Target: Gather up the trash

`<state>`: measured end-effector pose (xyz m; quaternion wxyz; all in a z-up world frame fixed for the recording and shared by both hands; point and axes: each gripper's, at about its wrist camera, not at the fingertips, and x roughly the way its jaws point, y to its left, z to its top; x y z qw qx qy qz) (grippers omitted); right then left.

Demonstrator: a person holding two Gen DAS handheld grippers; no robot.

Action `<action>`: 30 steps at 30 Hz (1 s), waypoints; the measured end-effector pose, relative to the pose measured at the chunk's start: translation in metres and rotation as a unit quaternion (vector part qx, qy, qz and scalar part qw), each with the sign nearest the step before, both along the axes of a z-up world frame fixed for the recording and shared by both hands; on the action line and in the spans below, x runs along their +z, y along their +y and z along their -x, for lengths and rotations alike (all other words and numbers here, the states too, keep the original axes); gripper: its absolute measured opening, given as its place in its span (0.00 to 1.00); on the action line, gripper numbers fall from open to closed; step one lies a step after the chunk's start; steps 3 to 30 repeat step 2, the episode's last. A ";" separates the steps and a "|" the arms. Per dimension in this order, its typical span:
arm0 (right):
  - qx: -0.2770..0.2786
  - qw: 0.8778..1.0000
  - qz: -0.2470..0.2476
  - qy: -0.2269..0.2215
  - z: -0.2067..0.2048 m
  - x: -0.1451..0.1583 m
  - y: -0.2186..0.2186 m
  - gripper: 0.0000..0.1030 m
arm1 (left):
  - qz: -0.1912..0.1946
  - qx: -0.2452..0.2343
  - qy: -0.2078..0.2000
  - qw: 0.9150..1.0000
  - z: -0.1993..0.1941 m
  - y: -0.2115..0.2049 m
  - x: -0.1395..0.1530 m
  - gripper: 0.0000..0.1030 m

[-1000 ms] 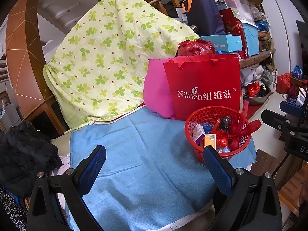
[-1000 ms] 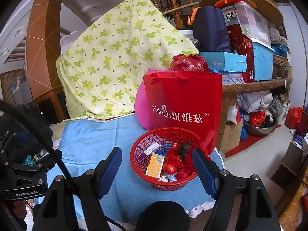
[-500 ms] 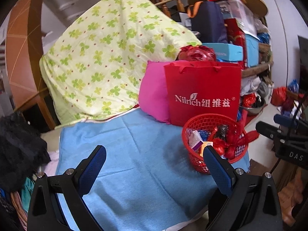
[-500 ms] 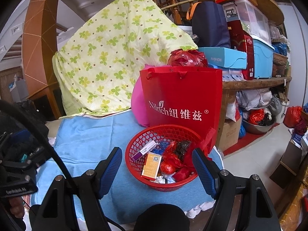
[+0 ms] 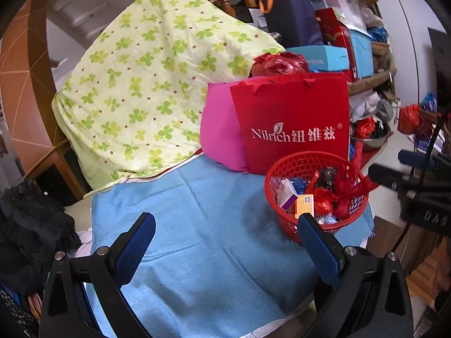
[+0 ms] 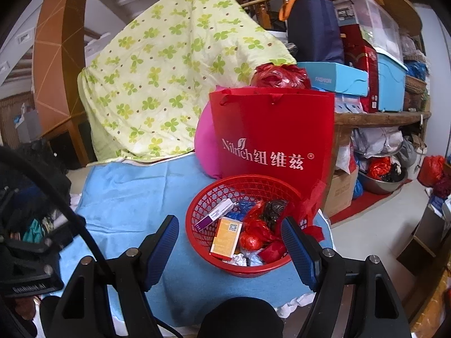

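In front of you is a counter covered by a light blue cloth (image 5: 214, 242) with soft creases. A red mesh basket (image 6: 197, 219) full of wrappers and small boxes stands on the cloth near its right edge. Just behind it, a red paper bag (image 6: 273, 138) stands upright beside a pink cushion (image 5: 220, 132). A green clover-print quilt (image 5: 146, 90) rests on the cloth's far left.
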<state>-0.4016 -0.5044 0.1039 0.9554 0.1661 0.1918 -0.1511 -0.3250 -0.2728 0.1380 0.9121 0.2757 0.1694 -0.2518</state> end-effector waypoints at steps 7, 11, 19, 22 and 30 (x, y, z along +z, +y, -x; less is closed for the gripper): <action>-0.007 1.000 -0.007 -0.005 0.005 -0.001 -0.007 0.76 | -0.005 -0.002 0.000 1.000 0.003 -0.005 -0.001 0.97; -0.007 1.000 -0.007 -0.005 0.005 -0.001 -0.007 0.76 | -0.005 -0.002 0.000 1.000 0.003 -0.005 -0.001 0.97; -0.007 1.000 -0.007 -0.005 0.005 -0.001 -0.007 0.76 | -0.005 -0.002 0.000 1.000 0.003 -0.005 -0.001 0.97; -0.007 1.000 -0.007 -0.005 0.005 -0.001 -0.007 0.76 | -0.005 -0.002 0.000 1.000 0.003 -0.005 -0.001 0.97; -0.007 1.000 -0.007 -0.005 0.005 -0.001 -0.007 0.76 | -0.005 -0.002 0.000 1.000 0.003 -0.005 -0.001 0.97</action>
